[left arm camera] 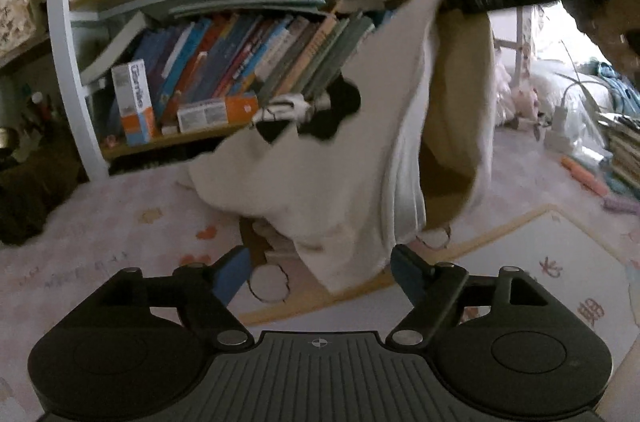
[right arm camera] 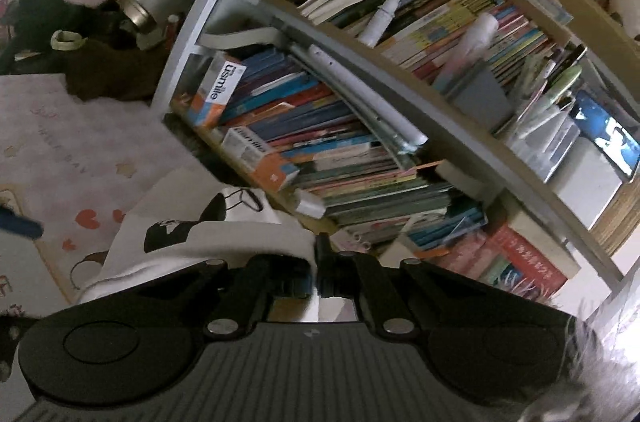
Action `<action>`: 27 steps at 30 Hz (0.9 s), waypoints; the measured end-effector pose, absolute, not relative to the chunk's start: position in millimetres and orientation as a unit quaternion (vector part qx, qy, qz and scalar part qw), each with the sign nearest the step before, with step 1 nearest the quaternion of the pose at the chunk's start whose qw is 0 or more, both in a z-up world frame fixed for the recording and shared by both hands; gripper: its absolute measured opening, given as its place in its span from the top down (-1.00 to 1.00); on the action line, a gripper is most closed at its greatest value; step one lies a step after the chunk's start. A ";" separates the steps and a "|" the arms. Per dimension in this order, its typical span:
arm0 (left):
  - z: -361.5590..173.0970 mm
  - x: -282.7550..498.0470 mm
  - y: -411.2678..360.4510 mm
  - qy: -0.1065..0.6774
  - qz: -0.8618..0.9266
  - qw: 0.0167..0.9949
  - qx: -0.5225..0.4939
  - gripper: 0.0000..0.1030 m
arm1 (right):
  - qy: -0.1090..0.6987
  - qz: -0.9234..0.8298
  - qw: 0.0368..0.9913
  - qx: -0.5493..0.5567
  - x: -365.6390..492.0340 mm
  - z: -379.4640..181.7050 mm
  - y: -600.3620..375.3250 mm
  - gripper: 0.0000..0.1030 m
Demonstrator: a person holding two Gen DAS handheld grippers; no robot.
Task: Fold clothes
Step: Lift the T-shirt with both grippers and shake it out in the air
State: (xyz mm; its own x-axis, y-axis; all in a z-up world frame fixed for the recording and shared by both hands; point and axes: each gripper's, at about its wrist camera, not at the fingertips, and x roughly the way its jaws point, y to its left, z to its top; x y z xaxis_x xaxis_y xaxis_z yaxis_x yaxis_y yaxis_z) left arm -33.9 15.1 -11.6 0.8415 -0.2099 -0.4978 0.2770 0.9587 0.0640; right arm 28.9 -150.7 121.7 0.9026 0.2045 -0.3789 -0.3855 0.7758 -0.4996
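left gripper [left arm camera: 320,274]: jaws spread, nothing pinched, low over rug [left arm camera: 100,222] | right gripper [right arm camera: 322,254]: jaws pressed together on edge of shirt [left arm camera: 340,182] | shirt: white with black print, hangs from right gripper in front of bookshelf [left arm camera: 240,62], lower end just ahead of left gripper

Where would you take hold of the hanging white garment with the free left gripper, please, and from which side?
Probably the lower hanging edge of the white garment, approached from below and in front. The right gripper is shut on its top and holds it up, so the cloth drapes down to a free corner just ahead of the open left gripper, whose pads touch nothing.
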 end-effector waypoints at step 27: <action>204.2 -79.7 74.9 -0.103 -0.019 0.994 -0.031 0.82 | -0.033 0.096 0.950 -0.296 -67.2 205.9 -183.8 0.98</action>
